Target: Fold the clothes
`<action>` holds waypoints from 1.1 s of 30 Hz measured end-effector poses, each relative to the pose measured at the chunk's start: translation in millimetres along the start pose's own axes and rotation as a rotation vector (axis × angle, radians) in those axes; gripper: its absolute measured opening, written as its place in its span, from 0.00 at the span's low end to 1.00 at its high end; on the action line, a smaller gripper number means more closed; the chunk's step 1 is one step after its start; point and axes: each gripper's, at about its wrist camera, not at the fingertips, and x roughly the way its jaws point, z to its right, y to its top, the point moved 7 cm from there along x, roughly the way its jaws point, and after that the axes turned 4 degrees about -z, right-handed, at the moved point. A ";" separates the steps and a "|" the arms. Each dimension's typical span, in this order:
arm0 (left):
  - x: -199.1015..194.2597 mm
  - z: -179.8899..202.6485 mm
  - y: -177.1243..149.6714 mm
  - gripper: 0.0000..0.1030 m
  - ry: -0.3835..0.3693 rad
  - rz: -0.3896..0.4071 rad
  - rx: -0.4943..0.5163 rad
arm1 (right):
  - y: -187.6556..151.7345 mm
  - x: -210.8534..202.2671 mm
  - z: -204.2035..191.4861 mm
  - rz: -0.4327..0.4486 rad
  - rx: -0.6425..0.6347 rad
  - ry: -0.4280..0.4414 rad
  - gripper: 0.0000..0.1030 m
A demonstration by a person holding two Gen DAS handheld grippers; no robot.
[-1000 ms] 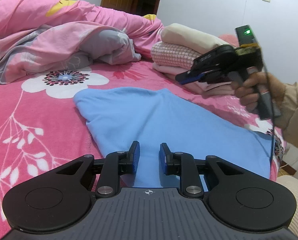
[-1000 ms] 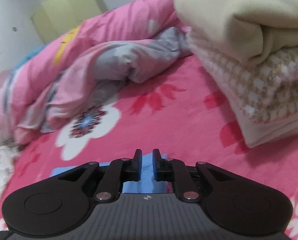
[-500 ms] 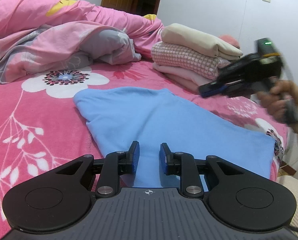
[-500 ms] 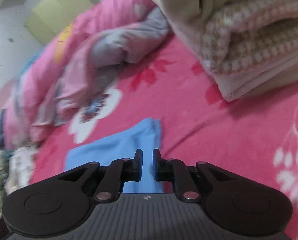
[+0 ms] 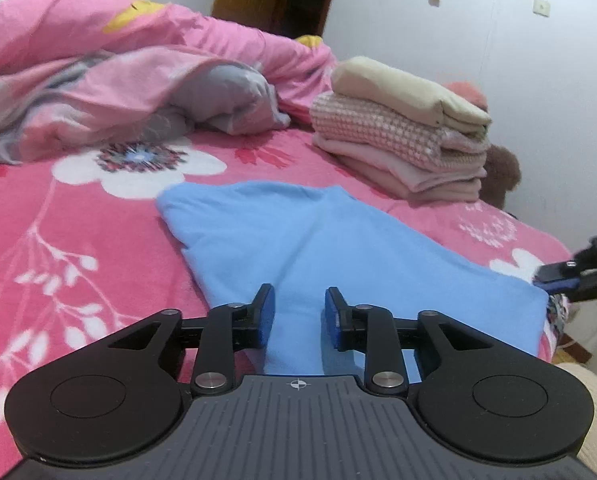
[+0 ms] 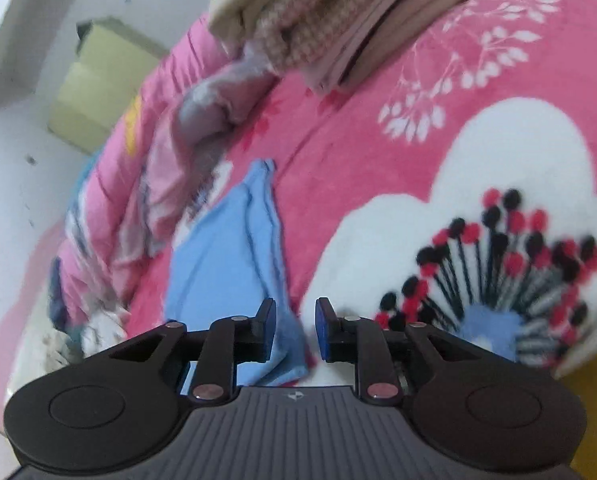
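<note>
Blue garment (image 5: 318, 248) lies flat on the pink floral bedspread (image 5: 58, 240), its near hem under the left gripper (image 5: 299, 316); that gripper's jaws stand apart, grasping nothing; right gripper (image 6: 295, 330) is parted and empty at the garment's right corner, just beside the bed edge; bare bedspread separates the garment from the folded stack (image 5: 402, 136) and rumpled quilt (image 5: 118, 80) behind.
</note>
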 end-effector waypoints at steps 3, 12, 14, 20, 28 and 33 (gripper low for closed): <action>-16.0 5.3 3.4 0.35 0.033 0.020 -0.003 | -1.8 -11.3 -8.6 0.033 -0.019 0.064 0.22; -64.7 49.7 -24.7 0.42 0.104 -0.057 0.136 | -19.2 -15.7 -12.7 0.050 -0.114 0.072 0.23; -68.2 63.6 -34.8 0.43 0.136 -0.085 0.225 | -24.1 -15.7 -14.6 0.053 -0.147 0.071 0.23; -68.4 101.5 -52.9 0.43 0.192 -0.103 0.481 | -26.0 -13.3 -5.5 0.072 -0.106 0.097 0.26; -57.9 118.4 -61.3 0.43 0.165 -0.145 0.546 | -24.2 -15.4 6.3 0.090 -0.023 0.139 0.26; -58.4 118.9 -61.4 0.42 0.167 -0.147 0.542 | -22.7 -13.4 10.3 0.092 0.007 0.162 0.26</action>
